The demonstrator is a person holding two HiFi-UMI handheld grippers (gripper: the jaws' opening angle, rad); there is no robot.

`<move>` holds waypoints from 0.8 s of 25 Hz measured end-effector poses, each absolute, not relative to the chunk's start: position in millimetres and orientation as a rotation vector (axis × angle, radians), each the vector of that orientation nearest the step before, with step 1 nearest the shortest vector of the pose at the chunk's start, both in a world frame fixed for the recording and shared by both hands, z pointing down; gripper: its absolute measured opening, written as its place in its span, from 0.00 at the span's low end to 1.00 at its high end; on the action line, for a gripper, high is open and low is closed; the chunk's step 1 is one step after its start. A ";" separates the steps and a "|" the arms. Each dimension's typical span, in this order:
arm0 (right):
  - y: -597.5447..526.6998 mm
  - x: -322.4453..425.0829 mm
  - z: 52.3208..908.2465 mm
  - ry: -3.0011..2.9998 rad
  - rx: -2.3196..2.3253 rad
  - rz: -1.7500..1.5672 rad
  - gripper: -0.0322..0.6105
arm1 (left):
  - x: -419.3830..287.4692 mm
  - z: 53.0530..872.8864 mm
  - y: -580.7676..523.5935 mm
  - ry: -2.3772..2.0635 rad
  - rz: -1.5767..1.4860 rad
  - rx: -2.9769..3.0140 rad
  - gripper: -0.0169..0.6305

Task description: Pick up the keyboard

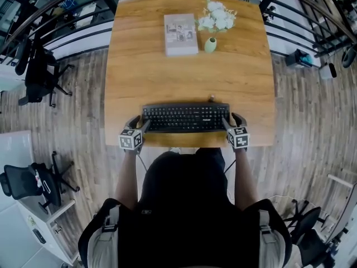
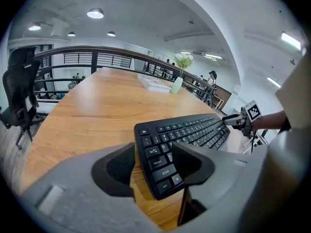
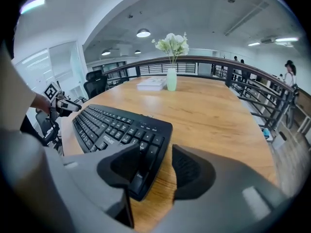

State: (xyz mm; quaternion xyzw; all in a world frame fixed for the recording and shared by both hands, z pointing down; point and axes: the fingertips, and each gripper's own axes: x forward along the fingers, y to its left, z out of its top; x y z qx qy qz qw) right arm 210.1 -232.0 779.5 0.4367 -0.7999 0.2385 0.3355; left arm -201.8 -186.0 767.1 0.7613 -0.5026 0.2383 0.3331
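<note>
Jaws spread on left gripper [image 1: 136, 127] and right gripper [image 1: 234, 125], straddling keyboard [image 1: 185, 118] ends at 9 and 3 o'clock: pinch evenly, lift level.

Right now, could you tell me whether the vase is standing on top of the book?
No, the vase stands on the bare table just beside the book, not on it.

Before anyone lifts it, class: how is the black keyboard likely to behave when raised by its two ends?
Probably stiff: the keyboard looks like one rigid plastic slab, so it should stay flat. Likely light, being thin. It may tilt or slip, since the left gripper and right gripper straddle only its narrow, smooth ends.
</note>
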 end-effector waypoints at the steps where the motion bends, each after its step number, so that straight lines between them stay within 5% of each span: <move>1: -232.0 210.4 781.0 -2.080 1.139 0.625 0.38 | -202.4 768.0 -186.3 -1.310 0.623 1.985 0.37; 20: -233.0 213.1 796.5 -2.096 1.085 0.807 0.41 | -202.5 785.2 -187.9 -1.272 0.567 1.911 0.39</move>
